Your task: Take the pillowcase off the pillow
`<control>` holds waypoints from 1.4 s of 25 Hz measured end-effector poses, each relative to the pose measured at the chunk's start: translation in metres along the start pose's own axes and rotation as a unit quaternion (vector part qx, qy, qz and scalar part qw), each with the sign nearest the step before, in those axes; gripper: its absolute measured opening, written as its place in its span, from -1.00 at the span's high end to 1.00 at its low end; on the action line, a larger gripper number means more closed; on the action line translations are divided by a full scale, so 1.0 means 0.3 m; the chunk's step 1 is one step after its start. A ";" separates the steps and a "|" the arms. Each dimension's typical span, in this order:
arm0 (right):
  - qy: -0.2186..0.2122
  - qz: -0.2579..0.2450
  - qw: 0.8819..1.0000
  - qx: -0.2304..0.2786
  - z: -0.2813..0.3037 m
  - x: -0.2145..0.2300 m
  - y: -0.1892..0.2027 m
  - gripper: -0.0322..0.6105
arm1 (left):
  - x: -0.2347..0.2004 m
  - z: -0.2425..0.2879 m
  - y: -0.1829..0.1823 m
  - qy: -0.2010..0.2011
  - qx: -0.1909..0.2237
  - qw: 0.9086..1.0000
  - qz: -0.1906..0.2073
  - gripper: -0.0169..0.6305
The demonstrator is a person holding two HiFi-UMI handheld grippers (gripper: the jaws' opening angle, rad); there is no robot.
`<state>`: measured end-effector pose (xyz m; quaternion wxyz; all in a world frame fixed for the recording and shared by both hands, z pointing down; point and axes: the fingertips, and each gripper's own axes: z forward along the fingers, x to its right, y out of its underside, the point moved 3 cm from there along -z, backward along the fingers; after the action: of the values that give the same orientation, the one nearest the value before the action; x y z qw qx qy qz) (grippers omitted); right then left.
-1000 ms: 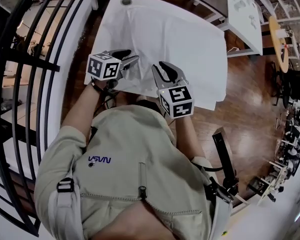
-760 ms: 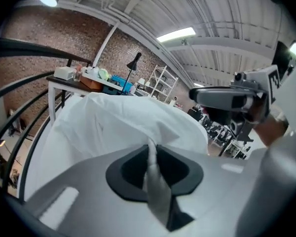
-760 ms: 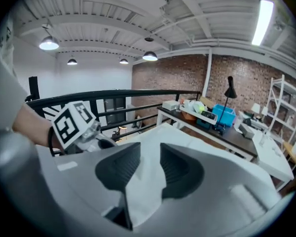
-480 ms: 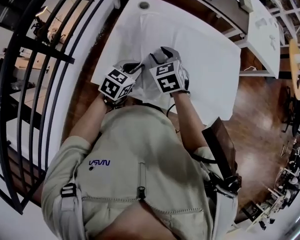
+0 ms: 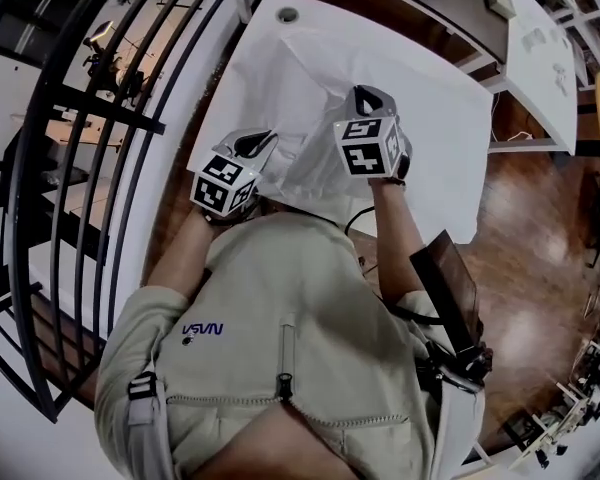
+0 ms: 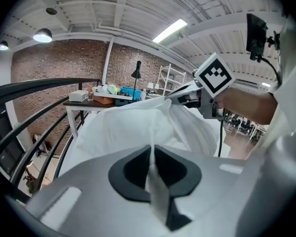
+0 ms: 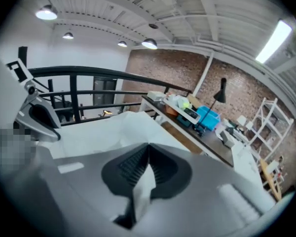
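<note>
Where the head view begins at its 9 o'clock edge, a black railing (image 5: 90, 168) curves beside the white table (image 5: 305, 10). Next comes the left gripper (image 5: 255, 143), approx 10 o'clock from pic centre. It points toward 1 o'clock, w/ its marker cube just above the person's beige jacket (image 5: 300, 328). In the left gripper view its jaws have just been closing and now sit together on a thin fold of the white pillowcase (image 6: 138, 127). That fold stands upright btwn the dark pads (image 6: 130, 169) and runs on toward 12 o'clock. The pillowcase (image 5: 310, 78) lies spread over most of the table. Btwn the two grippers the cloth is drawn up off the rest into a creased ridge.

At 2 o'clock from the left gripper, the right gripper (image 5: 372, 96) points toward 12 o'clock, w/ the forearm (image 5: 400, 238) trailing to 6 o'clock. In the right gripper view its jaws have just been closing too. They are now pressed together, w/ a white flap of the same cloth pinched btwn the ribbed pads (image 7: 128, 164) and hanging toward 6 o'clock.

Past the table's 3 o'clock edge lie a brown wood floor (image 5: 540, 268) and, at 1 o'clock, a second white table (image 5: 540, 38).
</note>
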<state>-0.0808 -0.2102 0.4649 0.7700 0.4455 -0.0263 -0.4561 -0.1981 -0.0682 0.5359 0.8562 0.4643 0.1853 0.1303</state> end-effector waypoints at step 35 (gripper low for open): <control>-0.012 0.056 0.998 -0.001 0.021 -0.013 0.277 0.88 | -0.264 0.406 -0.252 0.021 -0.050 0.993 -0.105 0.05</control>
<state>-0.0296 -0.1960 0.5290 0.7947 0.4369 -0.0599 -0.4171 -0.2119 -0.2310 0.5488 0.8834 0.3957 0.2441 0.0588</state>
